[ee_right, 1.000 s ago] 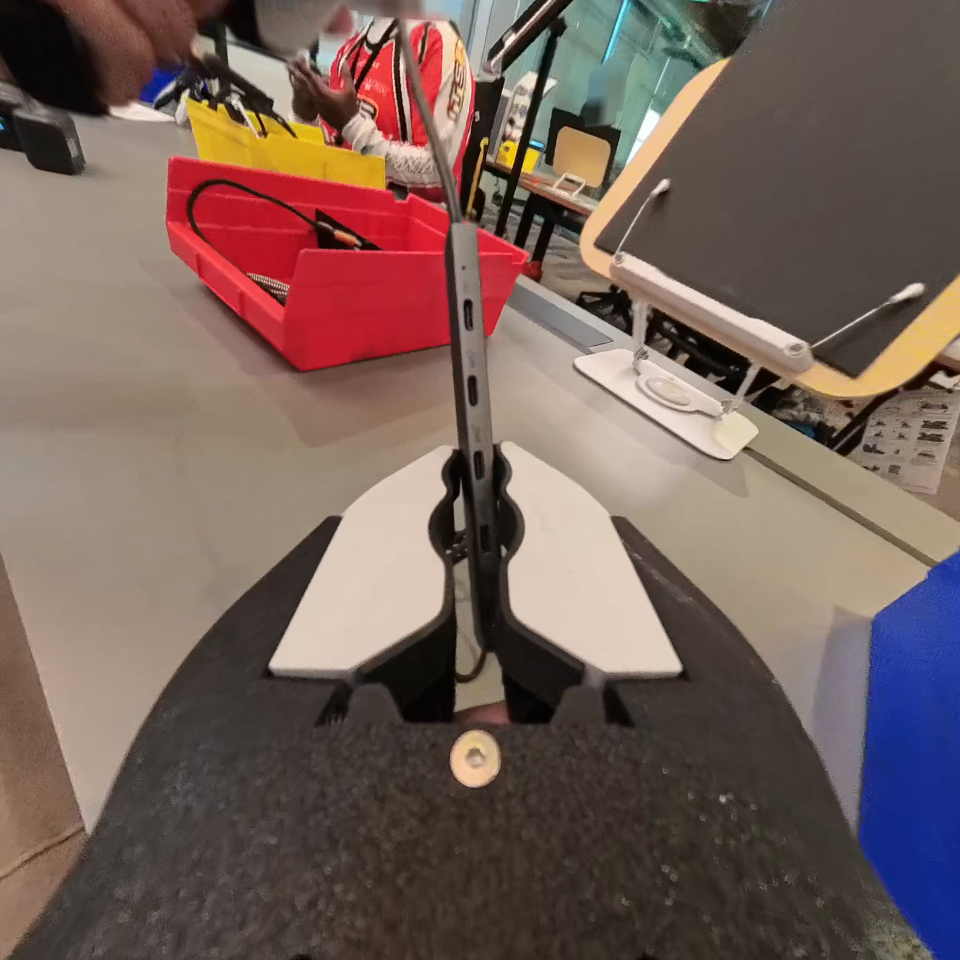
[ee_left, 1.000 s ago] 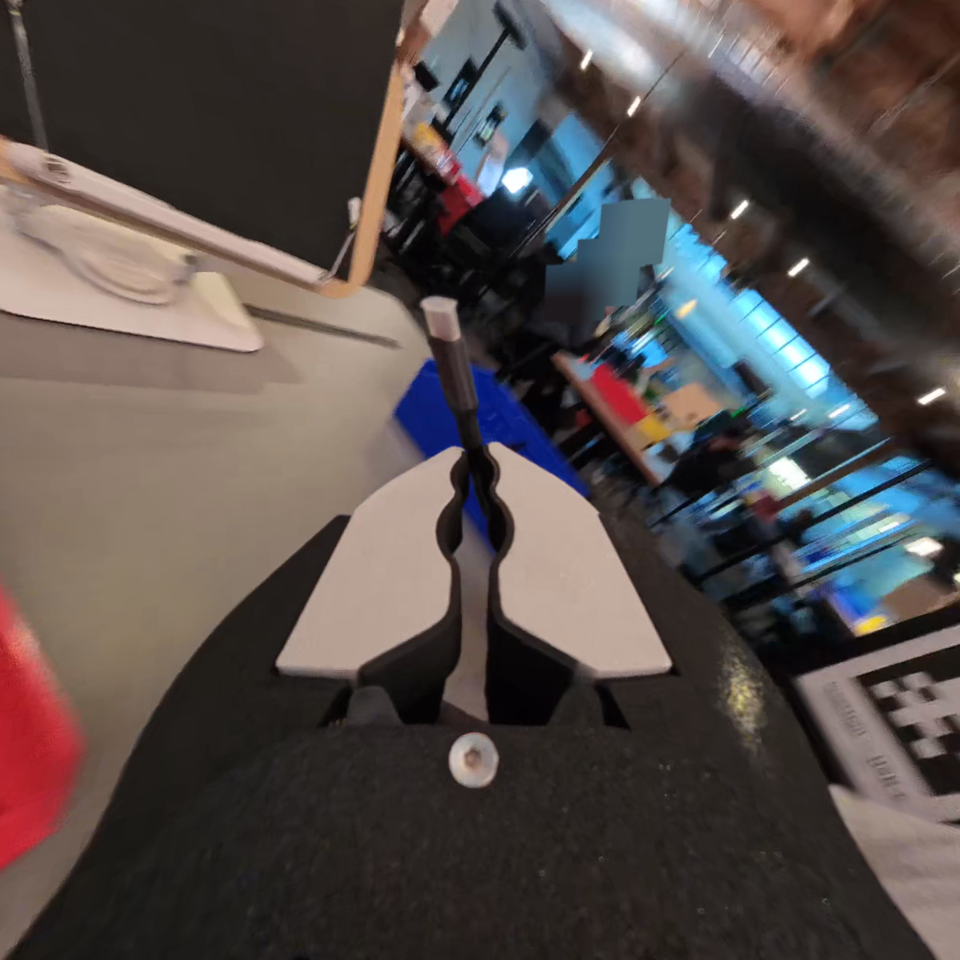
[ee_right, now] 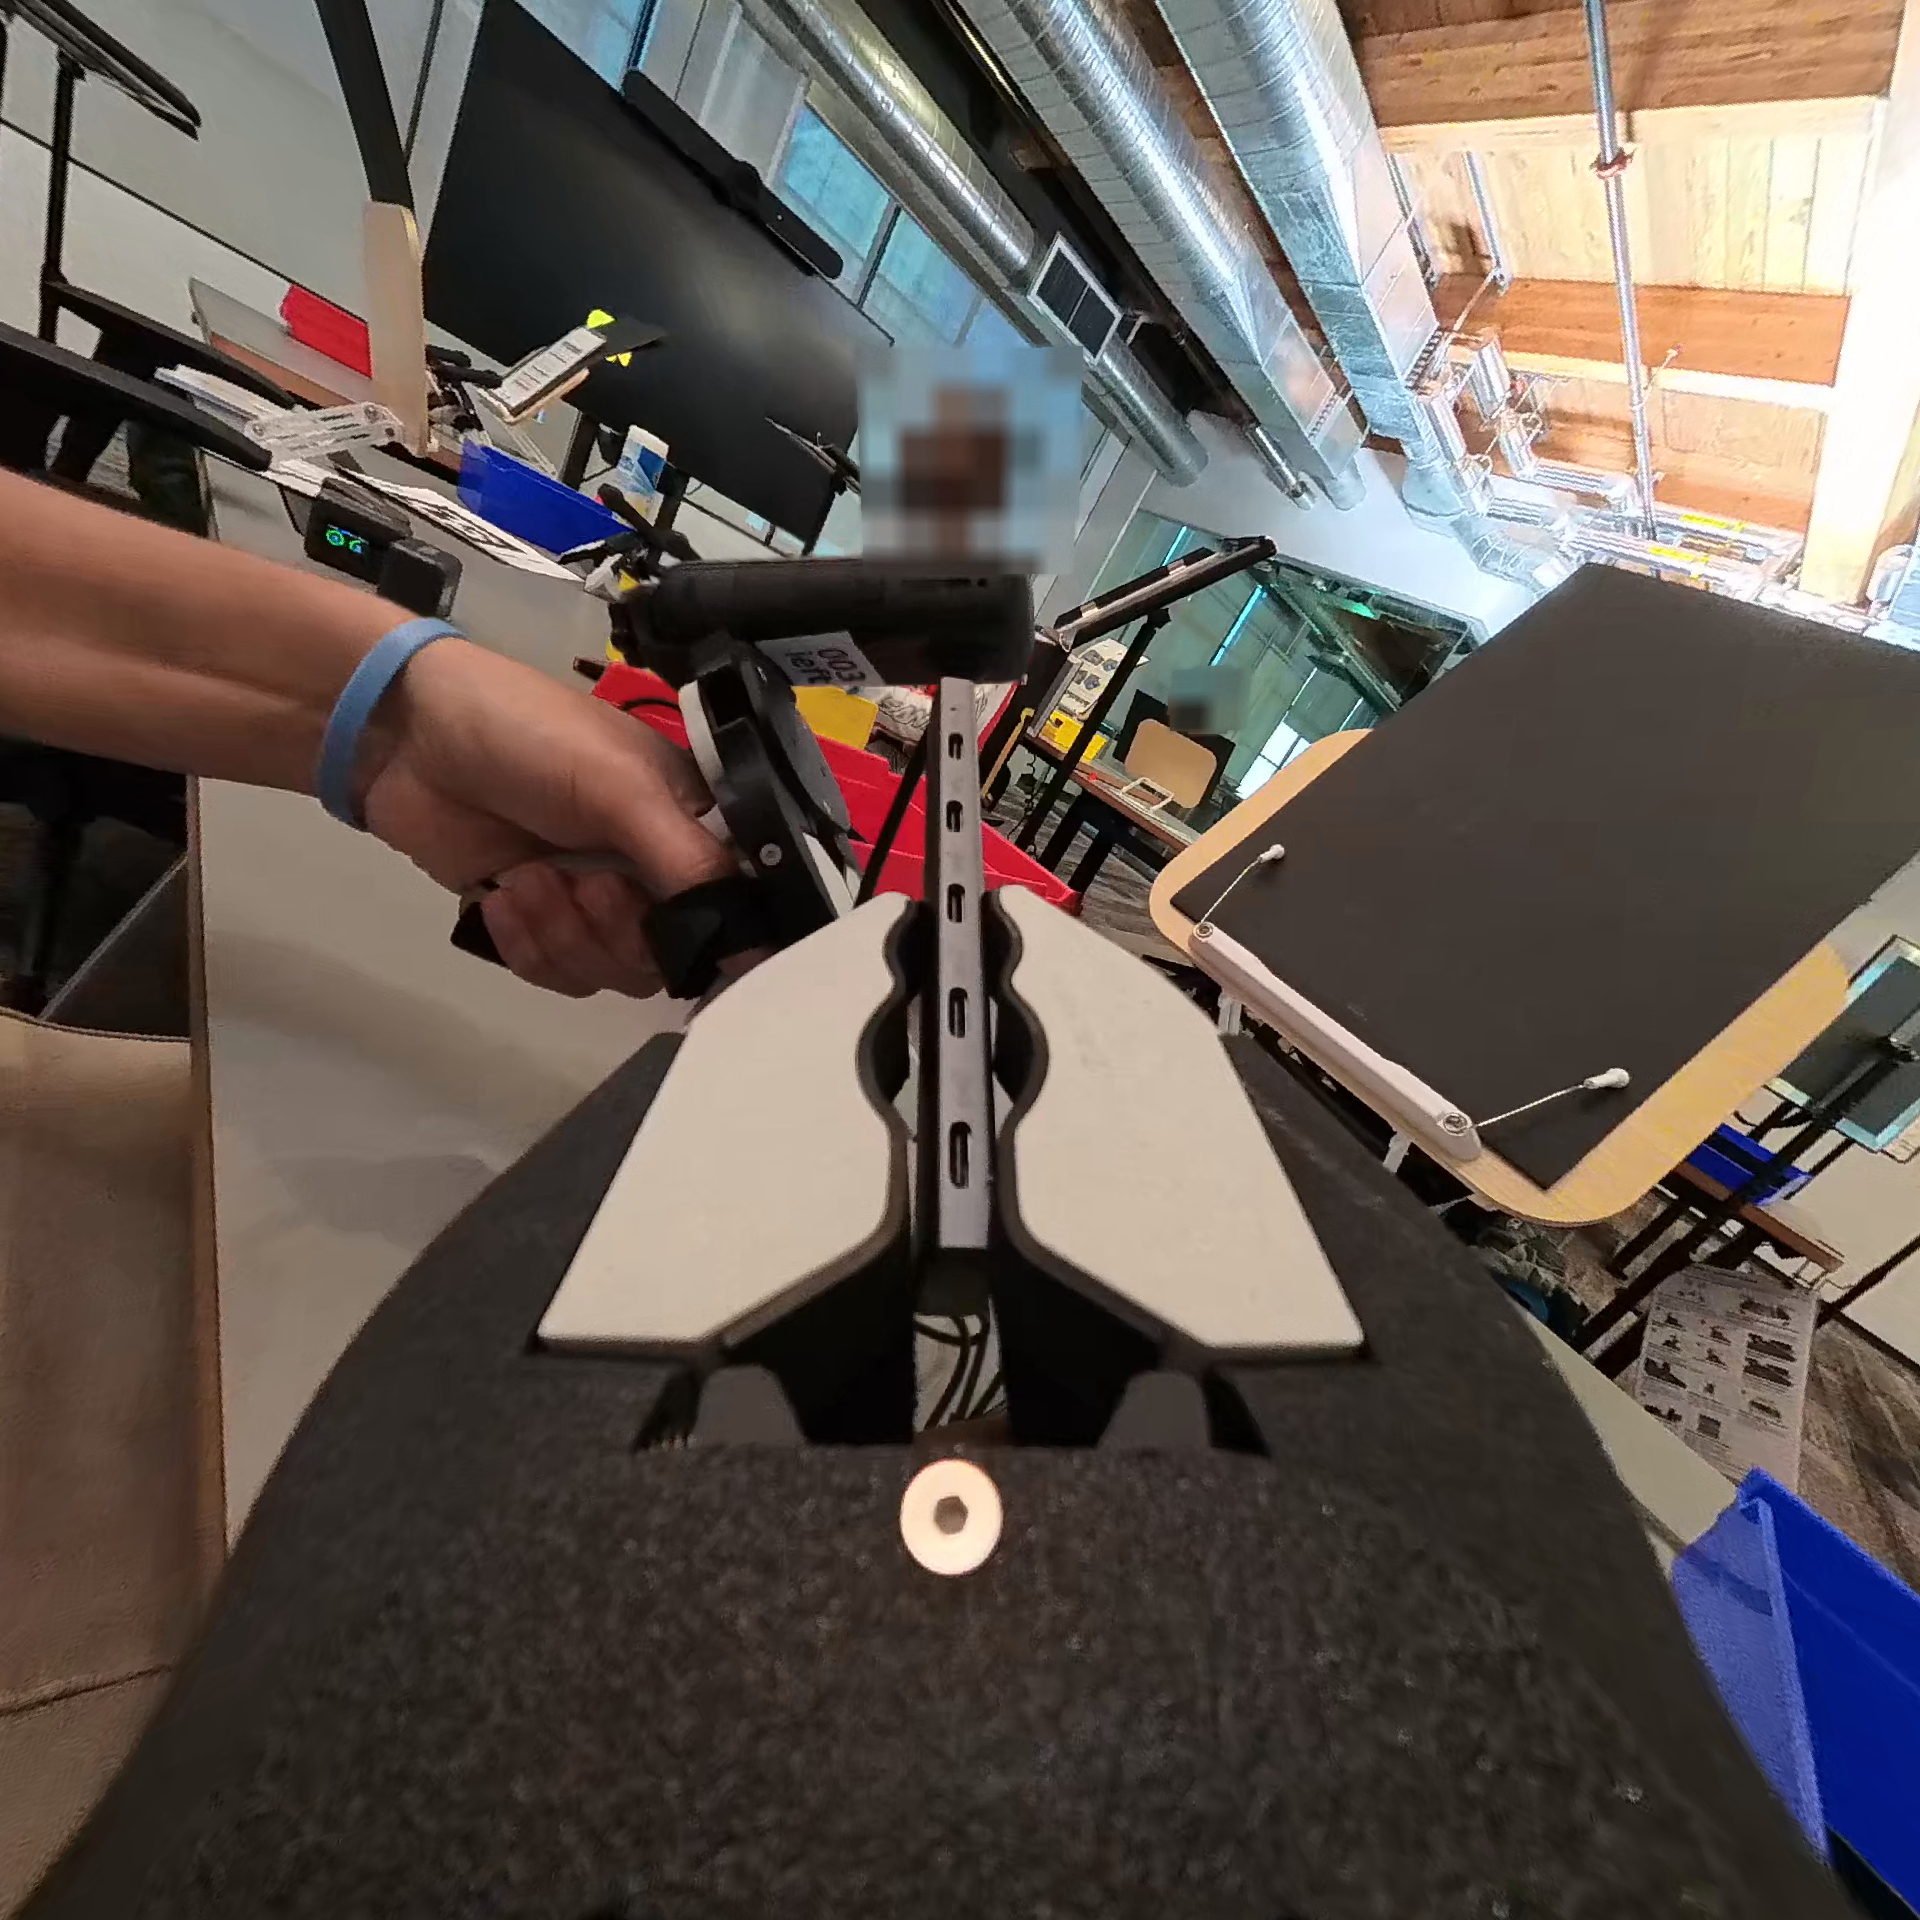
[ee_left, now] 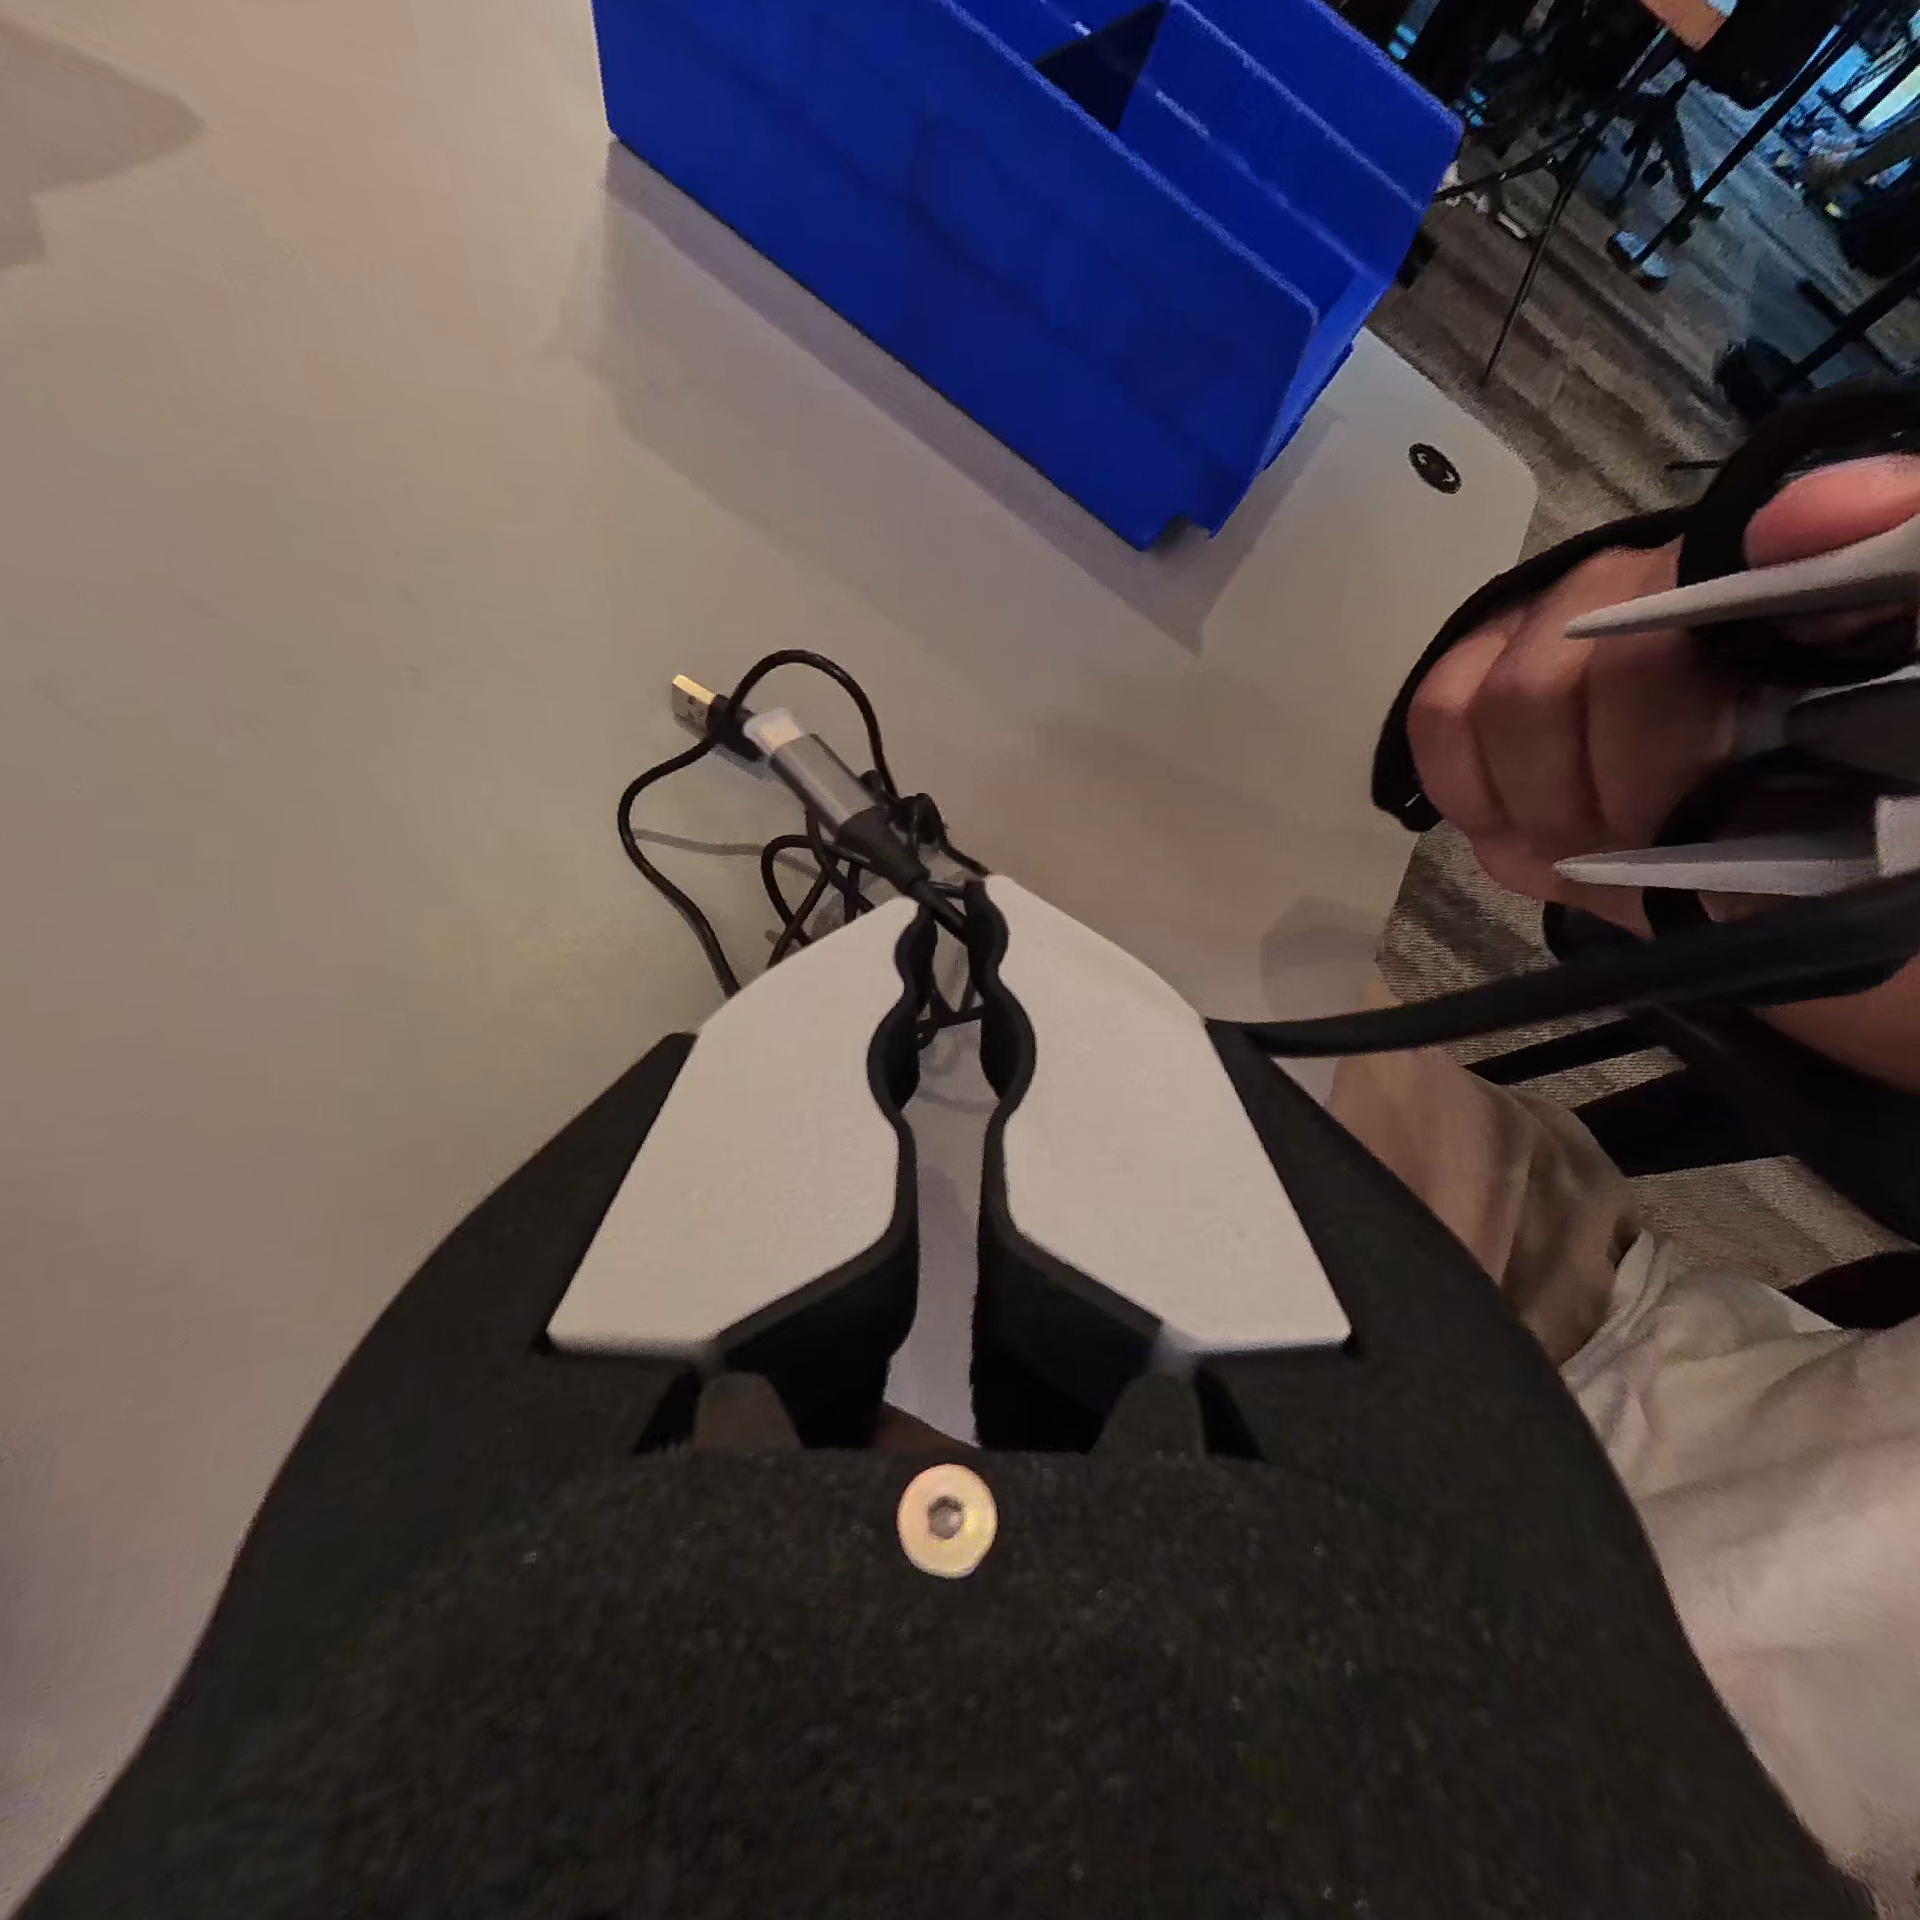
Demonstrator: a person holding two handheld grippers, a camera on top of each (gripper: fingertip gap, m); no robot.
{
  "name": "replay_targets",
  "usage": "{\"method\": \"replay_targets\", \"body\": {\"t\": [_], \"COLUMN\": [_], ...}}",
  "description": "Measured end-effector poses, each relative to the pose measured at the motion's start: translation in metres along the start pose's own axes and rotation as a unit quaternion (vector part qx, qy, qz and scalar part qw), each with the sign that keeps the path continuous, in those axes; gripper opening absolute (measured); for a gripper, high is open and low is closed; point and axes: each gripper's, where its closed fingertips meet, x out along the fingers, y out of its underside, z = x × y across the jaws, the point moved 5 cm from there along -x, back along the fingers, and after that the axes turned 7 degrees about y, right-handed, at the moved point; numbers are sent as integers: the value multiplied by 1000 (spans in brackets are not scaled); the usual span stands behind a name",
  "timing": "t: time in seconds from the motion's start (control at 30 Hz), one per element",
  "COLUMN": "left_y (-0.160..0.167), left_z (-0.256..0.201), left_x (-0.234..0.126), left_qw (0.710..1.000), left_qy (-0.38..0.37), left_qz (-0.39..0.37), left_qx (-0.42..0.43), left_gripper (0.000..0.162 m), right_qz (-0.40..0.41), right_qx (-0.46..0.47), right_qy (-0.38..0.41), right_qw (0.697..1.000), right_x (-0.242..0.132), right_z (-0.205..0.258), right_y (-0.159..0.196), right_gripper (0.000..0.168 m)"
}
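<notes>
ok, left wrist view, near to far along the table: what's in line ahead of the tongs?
Left tongs shut on the black cable → grey plug body → tangled cable loops with a USB plug → bare table → blue bin.

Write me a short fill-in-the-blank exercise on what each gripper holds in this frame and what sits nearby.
1. The left gripper is shut on a black ____ just behind its grey connector.
2. The right gripper is shut on a slim grey hub that stands ____ between its fingers.
3. On the table beyond the loose cable coils stands a ____ bin.

Missing words: cable; upright; blue
</notes>
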Motion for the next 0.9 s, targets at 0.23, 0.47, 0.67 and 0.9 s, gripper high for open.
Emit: {"method": "replay_targets", "body": {"t": [0.23,0.47,0.67,0.9], "left_y": [5,-22,-37,-31], "left_z": [-1,18,-24,-43], "left_x": [5,-47,-55,-22], "left_qw": [1000,999,996,963], "left_qy": [18,-41,37,180], "left_qz": [14,-32,-79,-167], "left_qx": [-4,4,17,-108], "left_gripper": [6,36,39,42], "right_qz": [2,78,125,95], "right_qx": [9,-40,-66,-74], "right_qy": [-14,35,68,73], "right_qw": [1000,996,988,990], "right_x": [1,4,11,14], "right_z": [2,-19,-22,-3], "right_y": [-1,20,36,21], "right_gripper": [10,9,9,9]}}
